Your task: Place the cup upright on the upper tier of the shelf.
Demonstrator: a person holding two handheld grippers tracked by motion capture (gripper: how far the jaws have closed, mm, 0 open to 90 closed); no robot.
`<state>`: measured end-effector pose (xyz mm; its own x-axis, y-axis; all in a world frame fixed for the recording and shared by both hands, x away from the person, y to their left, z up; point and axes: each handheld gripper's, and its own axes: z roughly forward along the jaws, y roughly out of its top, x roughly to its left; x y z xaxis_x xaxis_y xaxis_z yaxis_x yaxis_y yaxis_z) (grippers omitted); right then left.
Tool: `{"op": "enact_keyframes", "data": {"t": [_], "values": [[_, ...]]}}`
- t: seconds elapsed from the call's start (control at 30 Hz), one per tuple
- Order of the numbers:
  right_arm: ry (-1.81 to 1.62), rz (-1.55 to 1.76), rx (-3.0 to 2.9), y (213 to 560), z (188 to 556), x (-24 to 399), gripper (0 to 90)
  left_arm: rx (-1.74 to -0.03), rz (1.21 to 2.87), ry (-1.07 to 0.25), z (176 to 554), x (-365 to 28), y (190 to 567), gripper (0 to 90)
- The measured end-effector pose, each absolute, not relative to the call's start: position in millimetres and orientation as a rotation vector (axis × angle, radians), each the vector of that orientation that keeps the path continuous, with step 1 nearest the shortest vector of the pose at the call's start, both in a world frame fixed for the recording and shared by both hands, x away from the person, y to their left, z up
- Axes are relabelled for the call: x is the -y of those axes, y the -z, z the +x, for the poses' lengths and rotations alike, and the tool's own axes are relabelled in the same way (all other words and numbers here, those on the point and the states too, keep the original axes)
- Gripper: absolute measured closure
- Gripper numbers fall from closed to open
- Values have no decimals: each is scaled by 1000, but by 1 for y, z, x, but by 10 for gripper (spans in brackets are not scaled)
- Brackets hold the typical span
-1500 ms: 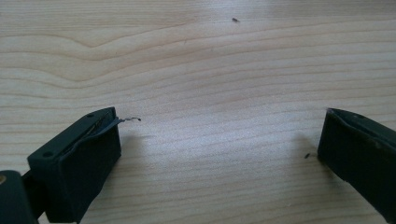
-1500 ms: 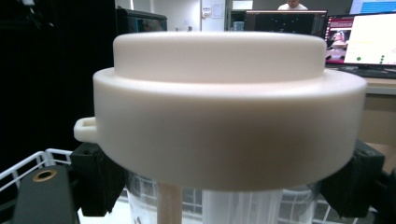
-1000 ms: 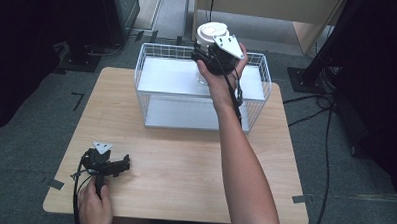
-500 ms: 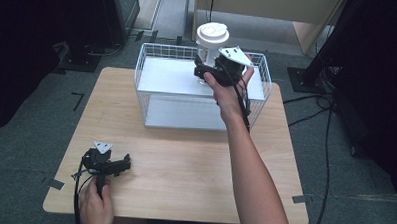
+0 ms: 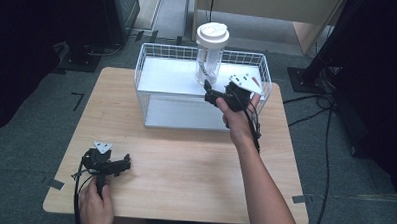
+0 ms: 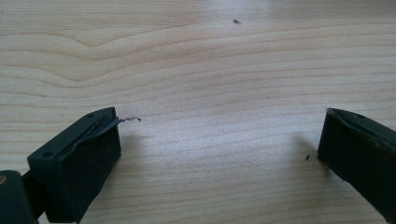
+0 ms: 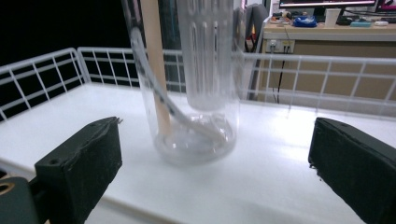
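A clear plastic tumbler point(image 5: 209, 60) with a white lid point(image 5: 212, 33) stands upright on the white floor of a wire basket point(image 5: 167, 78). Up close in the right gripper view, the tumbler point(image 7: 196, 93) holds a pale stick and a clear inner tube. My right gripper point(image 5: 208, 91) is open just in front of the tumbler and apart from it; its jaws point(image 7: 215, 158) stand wide on either side of the tumbler's base. At the table's near left corner my left gripper point(image 5: 126, 162) is open low over bare wood point(image 6: 219, 140), with nothing between its jaws.
The basket's wire walls point(image 7: 327, 79) ring the tumbler, and the front rim point(image 5: 186, 126) lies under my right hand. The wooden table point(image 5: 185, 161) stretches between the two grippers. Cables point(image 5: 316, 126) and dark stands sit on the floor around the table.
My right gripper has let go of the tumbler and drawn back toward me and to the right. The tumbler now stands alone in the basket. The left gripper has not moved.
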<state>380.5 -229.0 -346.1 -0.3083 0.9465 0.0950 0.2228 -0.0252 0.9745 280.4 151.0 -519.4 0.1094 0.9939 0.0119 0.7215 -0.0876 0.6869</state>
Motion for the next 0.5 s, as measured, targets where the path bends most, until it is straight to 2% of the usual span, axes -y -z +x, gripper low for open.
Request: {"op": "enact_keyframes", "data": {"t": [0.5], "values": [[-1353, 1236, -1628, 381, 335, 265, 28, -1666, 1868, -674, 280, -151, 519, 0]]}}
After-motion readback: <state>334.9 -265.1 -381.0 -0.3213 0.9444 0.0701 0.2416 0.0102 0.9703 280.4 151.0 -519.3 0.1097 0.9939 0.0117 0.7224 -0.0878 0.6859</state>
